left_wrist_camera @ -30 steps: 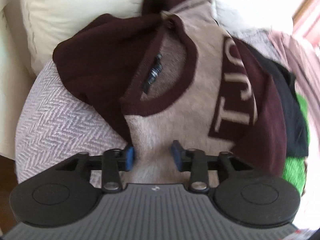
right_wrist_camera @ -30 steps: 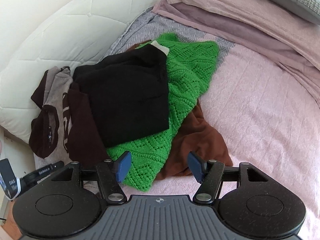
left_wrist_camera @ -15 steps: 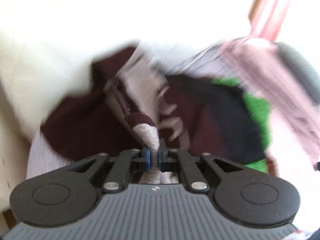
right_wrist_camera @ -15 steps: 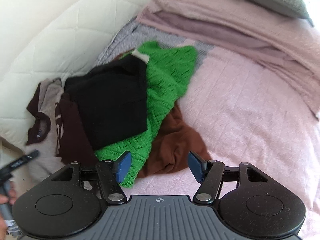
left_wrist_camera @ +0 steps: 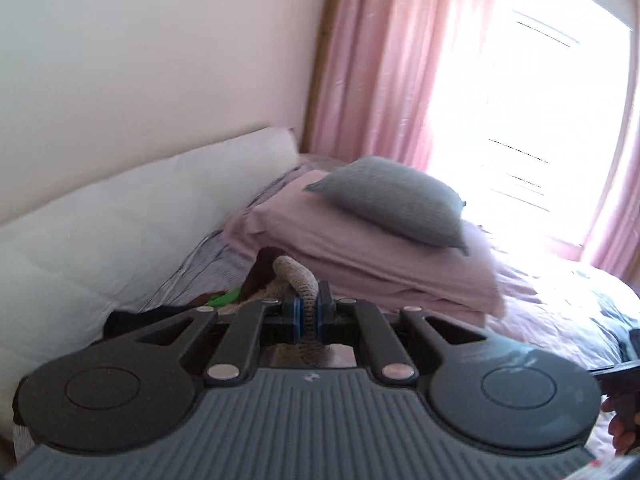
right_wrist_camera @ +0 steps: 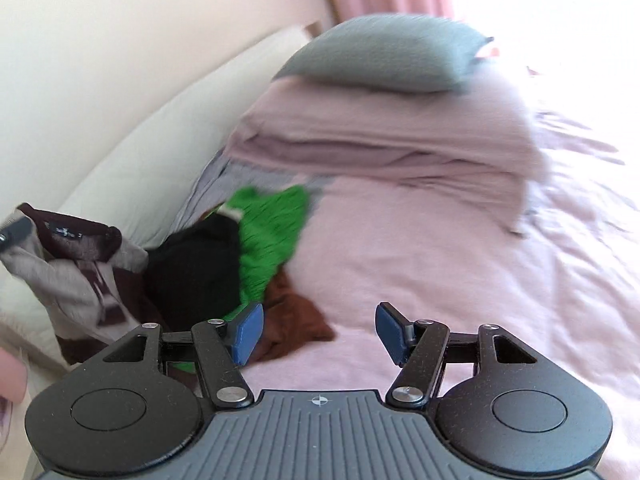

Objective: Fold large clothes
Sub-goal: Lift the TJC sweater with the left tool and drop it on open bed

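Sweater (right_wrist_camera: 76,276) pinched in left gripper (left_wrist_camera: 307,318), hanging lower left of frame, long axis down; right gripper (right_wrist_camera: 318,334) wide, empty, just right of it.

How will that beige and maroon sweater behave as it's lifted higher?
Likely floppy: the sweater hangs slack from the one pinch of the left gripper. Probably bulky, so it may drag across the black garment. The right gripper, open, could steady it.
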Motion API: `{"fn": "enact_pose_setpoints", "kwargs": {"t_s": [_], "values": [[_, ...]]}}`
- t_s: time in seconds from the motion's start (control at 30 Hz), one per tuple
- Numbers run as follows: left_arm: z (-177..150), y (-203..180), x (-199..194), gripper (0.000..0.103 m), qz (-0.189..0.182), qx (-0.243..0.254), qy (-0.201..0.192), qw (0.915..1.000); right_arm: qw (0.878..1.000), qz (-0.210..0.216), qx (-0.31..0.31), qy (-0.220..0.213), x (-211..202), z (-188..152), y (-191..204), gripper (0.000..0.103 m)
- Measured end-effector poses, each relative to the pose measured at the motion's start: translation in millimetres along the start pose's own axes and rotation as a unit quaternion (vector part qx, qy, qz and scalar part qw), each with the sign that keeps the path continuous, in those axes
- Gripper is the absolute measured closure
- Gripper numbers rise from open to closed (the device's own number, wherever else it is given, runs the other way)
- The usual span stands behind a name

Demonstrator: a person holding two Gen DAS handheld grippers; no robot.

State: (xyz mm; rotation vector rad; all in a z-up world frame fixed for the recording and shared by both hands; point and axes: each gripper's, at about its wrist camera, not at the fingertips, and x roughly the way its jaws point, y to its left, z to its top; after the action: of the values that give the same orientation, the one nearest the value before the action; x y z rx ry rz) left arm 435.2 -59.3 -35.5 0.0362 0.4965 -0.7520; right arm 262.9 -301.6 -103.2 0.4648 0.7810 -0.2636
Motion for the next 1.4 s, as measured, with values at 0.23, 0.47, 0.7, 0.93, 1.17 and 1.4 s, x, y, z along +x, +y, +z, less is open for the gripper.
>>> {"fn": "enact_pose_setpoints", "kwargs": {"t_s": [0.23, 0.47, 0.7, 0.93, 1.17, 1.4], "values": [[47.4, -128.8, -87.2, 0.099, -0.084, 0.049, -0.047, 0.9942, 0.996, -0.044, 0.07, -0.043, -109.0, -35.8, -106.7, 0.043], [80.3, -284.0, -186.5, 0.099, -0.281, 0.064, -0.088, 0.9537, 0.982, -0.091, 0.141, -0.086, -228.8, -86.7, -220.2, 0.043], [80.3, -395.5, -165.0, 0.099, -0.391, 0.068, -0.061, 0.9157, 0.962, -0.158, 0.183, -0.13, -355.1, -144.3, -314.3, 0.043], [-25.1, -486.9, -66.9, 0.082, -0.343, 0.19, 0.106, 0.9136, 0.949, -0.2, 0.204, -0.134, -430.5, -201.4, -337.1, 0.043], [-164.6, -444.1, -59.1, 0.071, -0.26, 0.171, 0.273, 0.9103, 0.948, -0.222, 0.21, -0.093, -439.1, -251.1, -315.8, 0.043], [-201.1, -378.0, -109.5, 0.063, -0.207, 0.157, 0.353, 0.8987, 0.955, -0.216, 0.199, -0.048, -429.6, -276.2, -273.5, 0.043]]}}
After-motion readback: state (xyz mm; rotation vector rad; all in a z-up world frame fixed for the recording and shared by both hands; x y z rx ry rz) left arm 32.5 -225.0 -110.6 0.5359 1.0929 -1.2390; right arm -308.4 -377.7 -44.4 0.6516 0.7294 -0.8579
